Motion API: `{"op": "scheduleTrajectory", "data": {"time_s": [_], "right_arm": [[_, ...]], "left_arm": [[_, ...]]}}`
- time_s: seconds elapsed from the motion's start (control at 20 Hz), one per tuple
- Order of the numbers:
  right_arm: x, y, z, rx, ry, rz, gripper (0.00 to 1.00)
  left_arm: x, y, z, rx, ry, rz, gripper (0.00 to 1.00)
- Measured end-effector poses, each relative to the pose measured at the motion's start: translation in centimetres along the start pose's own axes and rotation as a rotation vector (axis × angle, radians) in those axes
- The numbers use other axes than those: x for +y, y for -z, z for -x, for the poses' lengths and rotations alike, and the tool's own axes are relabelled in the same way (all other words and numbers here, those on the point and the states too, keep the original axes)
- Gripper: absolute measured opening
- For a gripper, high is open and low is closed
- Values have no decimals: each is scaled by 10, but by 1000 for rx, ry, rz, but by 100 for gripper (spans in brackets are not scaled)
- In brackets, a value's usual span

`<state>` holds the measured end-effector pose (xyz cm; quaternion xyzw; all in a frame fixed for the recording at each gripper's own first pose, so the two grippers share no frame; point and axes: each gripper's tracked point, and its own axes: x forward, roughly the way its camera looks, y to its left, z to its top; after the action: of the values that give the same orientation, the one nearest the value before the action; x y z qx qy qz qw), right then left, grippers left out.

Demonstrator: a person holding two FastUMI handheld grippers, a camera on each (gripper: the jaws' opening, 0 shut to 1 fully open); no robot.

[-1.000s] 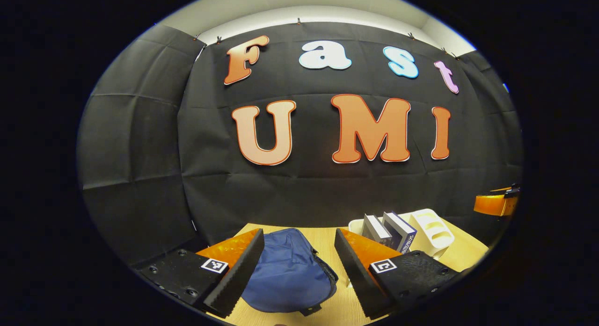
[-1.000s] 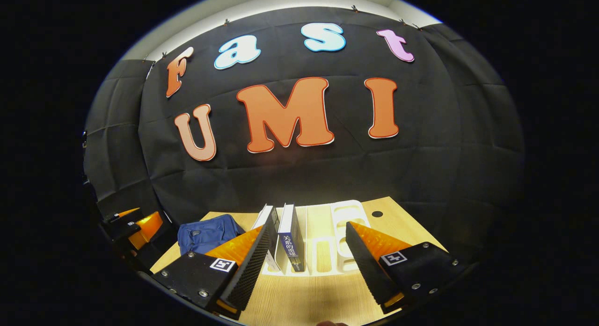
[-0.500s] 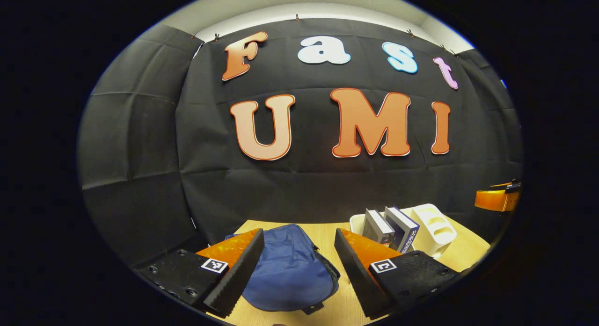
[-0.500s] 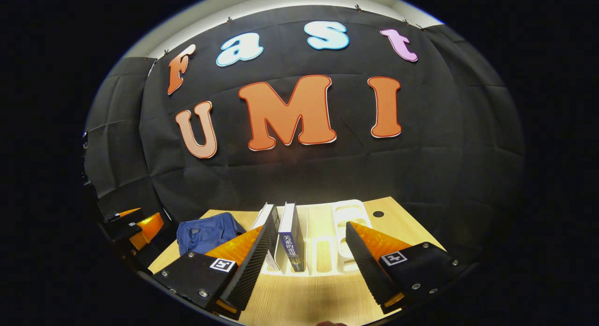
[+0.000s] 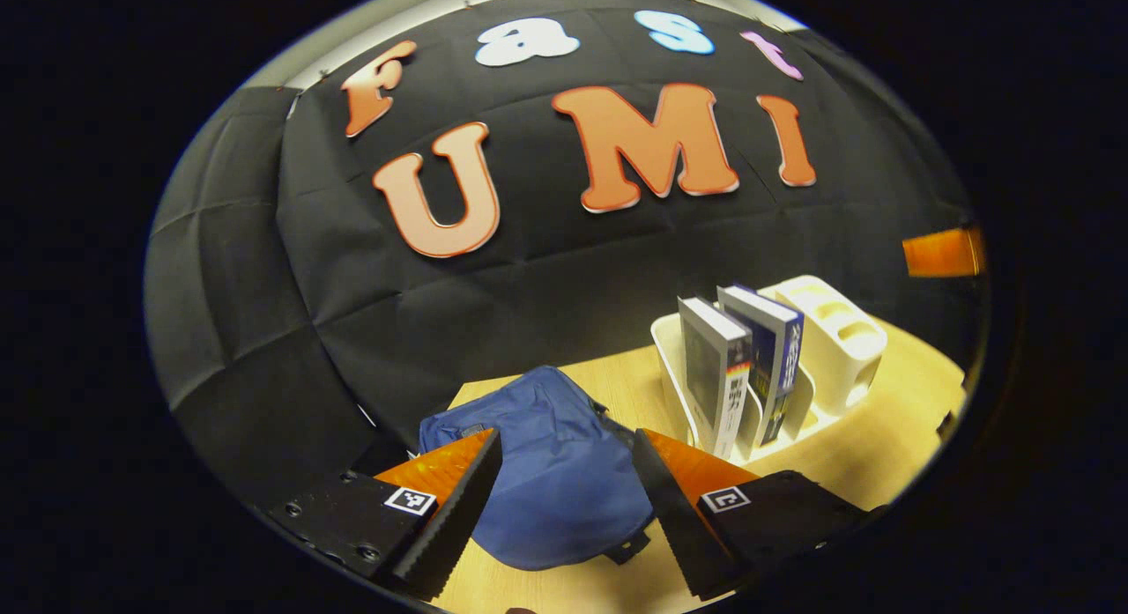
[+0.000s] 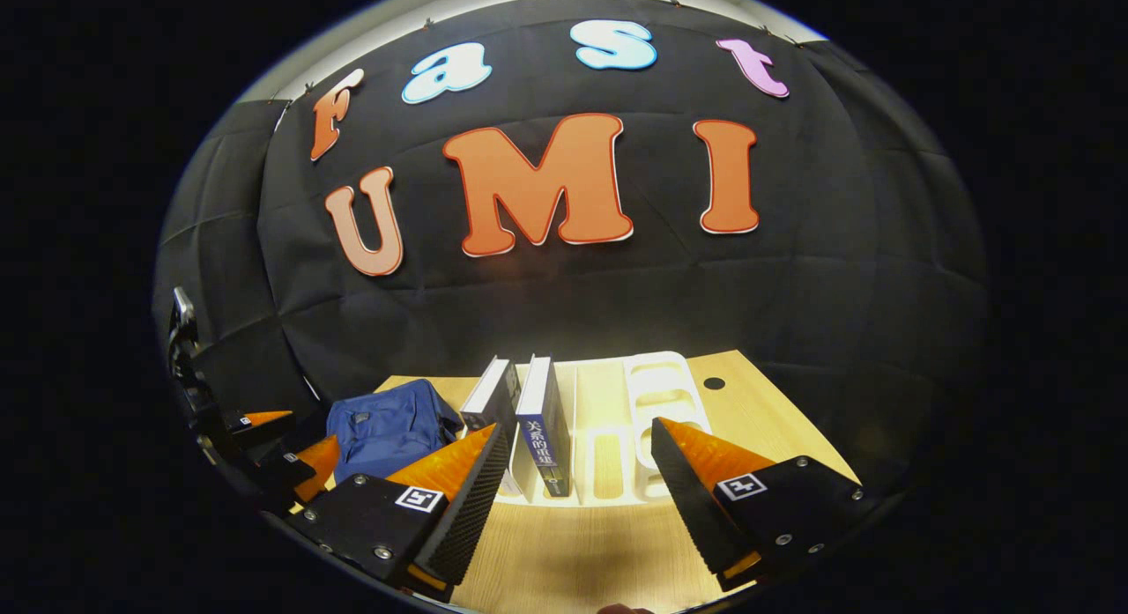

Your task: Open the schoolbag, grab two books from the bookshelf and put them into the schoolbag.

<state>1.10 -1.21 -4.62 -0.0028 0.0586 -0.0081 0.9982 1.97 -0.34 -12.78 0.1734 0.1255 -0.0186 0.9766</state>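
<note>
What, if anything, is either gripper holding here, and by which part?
Nothing is held. The left gripper is open above the schoolbag; the right gripper is open before the books.

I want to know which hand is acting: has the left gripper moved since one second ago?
Yes. In the left gripper view, the schoolbag and bookshelf look larger and higher, so the left gripper went forward and tilted down toward them.

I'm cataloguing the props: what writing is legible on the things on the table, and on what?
"关系的重建": spine of the dark-blue book in the white bookshelf.
Grey book beside it: print too small to read.
Schoolbag: no writing legible.
</note>
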Motion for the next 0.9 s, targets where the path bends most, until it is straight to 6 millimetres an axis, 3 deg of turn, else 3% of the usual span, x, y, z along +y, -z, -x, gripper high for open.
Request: {"op": "scheduleTrajectory", "data": {"time_s": [0.25,0.5,0.75,0.9], "right_arm": [[-22,11,-5,45,56,4,97],[-45,22,-4,90,117,11,97],[-58,37,-5,139,150,16,97],[-60,43,-6,161,154,20,97]], "left_arm": [[-46,68,-24,124,97,-216,95],[-76,143,-46,256,161,-409,97],[-78,171,-71,285,155,-547,97],[-89,184,-82,314,180,-541,97]]}}
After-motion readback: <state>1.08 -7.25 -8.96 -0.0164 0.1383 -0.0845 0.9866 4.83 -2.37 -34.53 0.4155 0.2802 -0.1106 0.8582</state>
